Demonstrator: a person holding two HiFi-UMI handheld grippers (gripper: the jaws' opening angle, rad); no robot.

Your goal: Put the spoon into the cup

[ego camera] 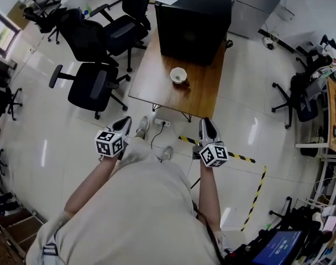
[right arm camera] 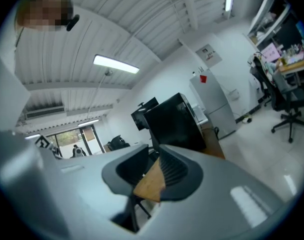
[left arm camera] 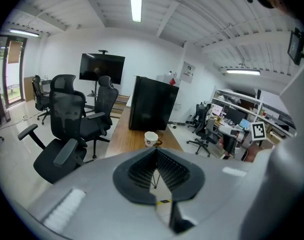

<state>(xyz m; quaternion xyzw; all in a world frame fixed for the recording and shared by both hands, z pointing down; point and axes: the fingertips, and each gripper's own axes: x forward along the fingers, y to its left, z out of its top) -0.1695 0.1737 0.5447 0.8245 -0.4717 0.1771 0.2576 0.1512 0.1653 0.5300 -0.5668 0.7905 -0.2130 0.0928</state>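
Step in toward the cup [ego camera: 178, 75] on the counter [ego camera: 151, 76], well ahead, and locate the spoon, indiscernible from here, before spreading left gripper [ego camera: 125, 123] or right gripper [ego camera: 208, 123] jaws, both pressed together empty.

Both grippers held out in front of the body, empty and closed

In the head view the left gripper [ego camera: 124, 125] sits left of centre and the right gripper [ego camera: 207, 123] right of centre, both pointing toward the top of the frame, side by side and well apart. Each carries its marker cube [ego camera: 109, 143] at the near end. The bare left forearm [ego camera: 89, 185] and right forearm [ego camera: 210, 199] run up from the lower frame on either side of the torso [ego camera: 140, 214]. In each gripper view the jaw tips meet with nothing between them.
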